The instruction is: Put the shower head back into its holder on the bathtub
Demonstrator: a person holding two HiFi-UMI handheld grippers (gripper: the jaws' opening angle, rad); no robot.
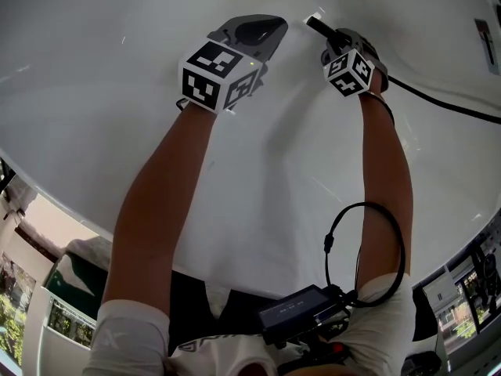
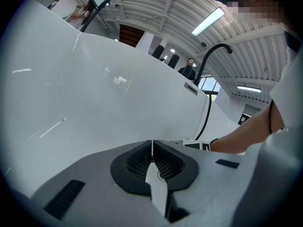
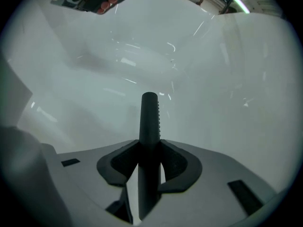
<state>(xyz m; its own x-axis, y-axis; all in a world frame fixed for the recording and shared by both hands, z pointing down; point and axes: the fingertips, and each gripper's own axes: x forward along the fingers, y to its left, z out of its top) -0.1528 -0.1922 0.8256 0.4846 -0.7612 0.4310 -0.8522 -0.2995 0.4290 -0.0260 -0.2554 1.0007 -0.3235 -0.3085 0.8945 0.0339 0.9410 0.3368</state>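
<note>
A slim black shower head (image 3: 149, 122) stands up between the jaws of my right gripper (image 3: 149, 162), which is shut on its handle. In the head view the right gripper (image 1: 333, 41) holds the shower head (image 1: 317, 27) over the white bathtub's (image 1: 117, 92) inner wall, and its black hose (image 1: 438, 100) trails off to the right. My left gripper (image 1: 262, 30) hovers just left of it. Seen in its own view, the left gripper (image 2: 152, 157) has its pads together with nothing between them. I cannot make out the holder.
A black curved spout (image 2: 210, 60) rises from the tub's far rim beside a small white plate (image 2: 191, 88). People stand beyond the rim. A black box with a looped cable (image 1: 301, 312) hangs at the person's waist.
</note>
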